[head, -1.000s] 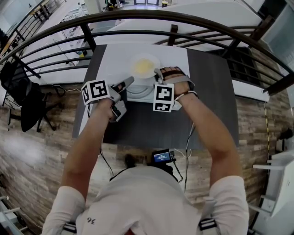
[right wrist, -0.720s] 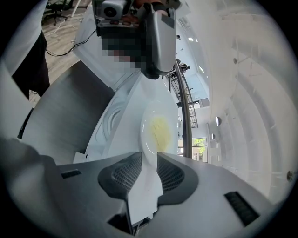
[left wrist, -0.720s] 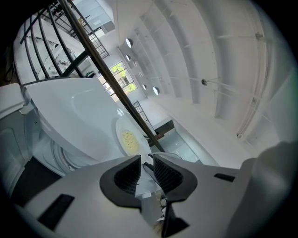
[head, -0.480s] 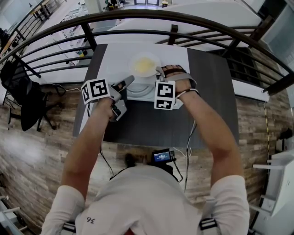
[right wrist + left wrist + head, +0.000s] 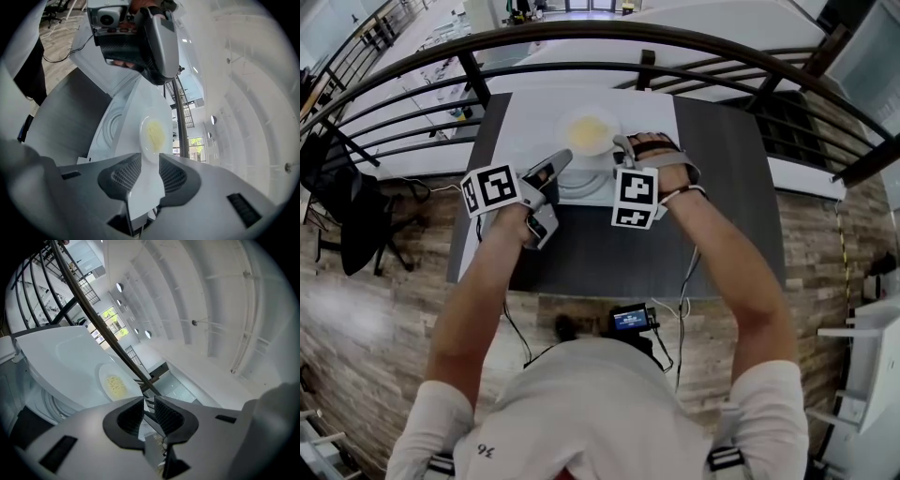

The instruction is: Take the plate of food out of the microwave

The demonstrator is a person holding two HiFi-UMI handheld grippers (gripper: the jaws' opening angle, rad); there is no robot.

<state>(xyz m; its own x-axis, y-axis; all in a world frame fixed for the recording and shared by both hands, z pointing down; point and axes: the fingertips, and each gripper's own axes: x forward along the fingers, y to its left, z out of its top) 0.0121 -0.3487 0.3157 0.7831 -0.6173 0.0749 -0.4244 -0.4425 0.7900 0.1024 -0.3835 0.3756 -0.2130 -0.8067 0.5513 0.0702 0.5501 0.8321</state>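
A white plate (image 5: 589, 133) with yellow food rests on the white top of the microwave (image 5: 525, 122), seen from above. In front of it lies the ringed glass turntable (image 5: 581, 184). My right gripper (image 5: 620, 146) is just right of the plate, jaws open, with nothing between the pads (image 5: 126, 174). The plate (image 5: 153, 135) lies just beyond its tips. My left gripper (image 5: 562, 159) points at the plate's left front. Its fingers (image 5: 165, 414) stand a narrow gap apart with nothing between them. The plate (image 5: 113, 385) shows to their left.
The microwave stands at the back of a dark grey table (image 5: 722, 197). A curved dark railing (image 5: 581, 42) runs behind it. A black chair (image 5: 347, 211) stands on the wood floor at the left. A small device with a screen (image 5: 630, 321) sits at the table's near edge.
The right gripper's tips have eased slightly back from the plate's rim. The left gripper's tips have crept a little toward the plate. The plate has not moved.
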